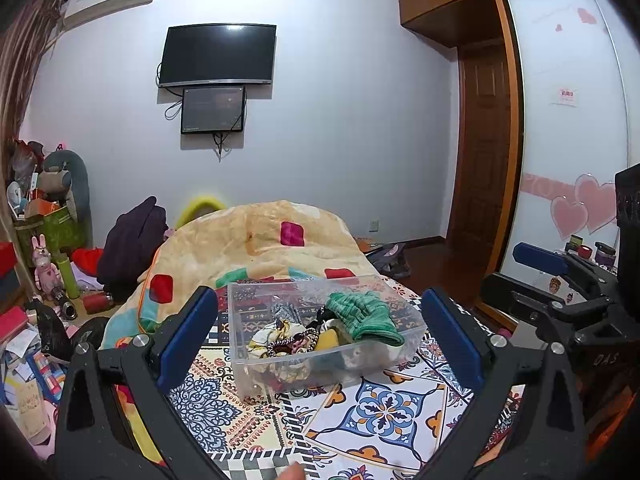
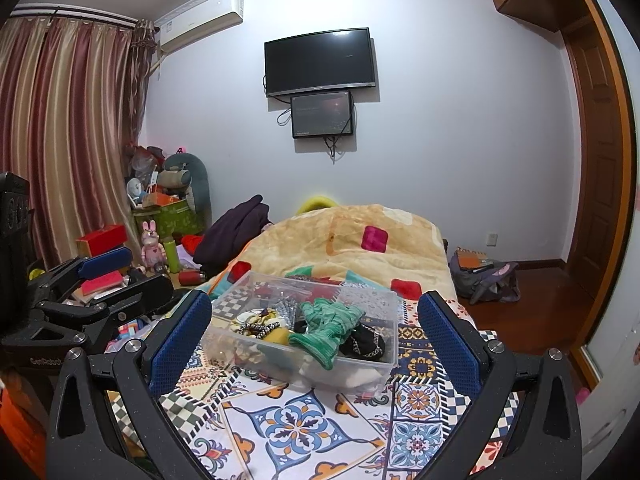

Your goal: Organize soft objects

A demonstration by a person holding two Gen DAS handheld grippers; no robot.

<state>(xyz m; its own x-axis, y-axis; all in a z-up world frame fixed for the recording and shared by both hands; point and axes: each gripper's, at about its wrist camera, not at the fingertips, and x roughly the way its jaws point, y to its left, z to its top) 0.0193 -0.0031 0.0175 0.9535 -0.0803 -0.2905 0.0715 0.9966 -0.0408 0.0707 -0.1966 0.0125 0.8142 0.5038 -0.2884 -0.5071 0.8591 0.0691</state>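
Note:
A clear plastic box (image 1: 256,376) (image 2: 384,304) stands on the patterned bedsheet (image 1: 384,412) (image 2: 296,428). Inside lie a green knitted glove (image 1: 362,316) (image 2: 330,326), a yellow soft item (image 1: 326,340) (image 2: 278,335), a black piece with a chain (image 2: 362,340) and other small fabric items. My left gripper (image 1: 320,322) is open and empty, its blue pads (image 1: 186,338) on either side of the box, a little short of it. My right gripper (image 2: 316,332) is open and empty too, framing the box the same way. Each gripper shows at the edge of the other's view.
A folded beige blanket (image 1: 256,240) (image 2: 352,240) with coloured patches lies right behind the box. Dark clothing (image 1: 132,240) and a cluttered pile of toys and boxes (image 2: 168,208) sit at the left. A bag (image 2: 484,276) lies on the wooden floor at the right.

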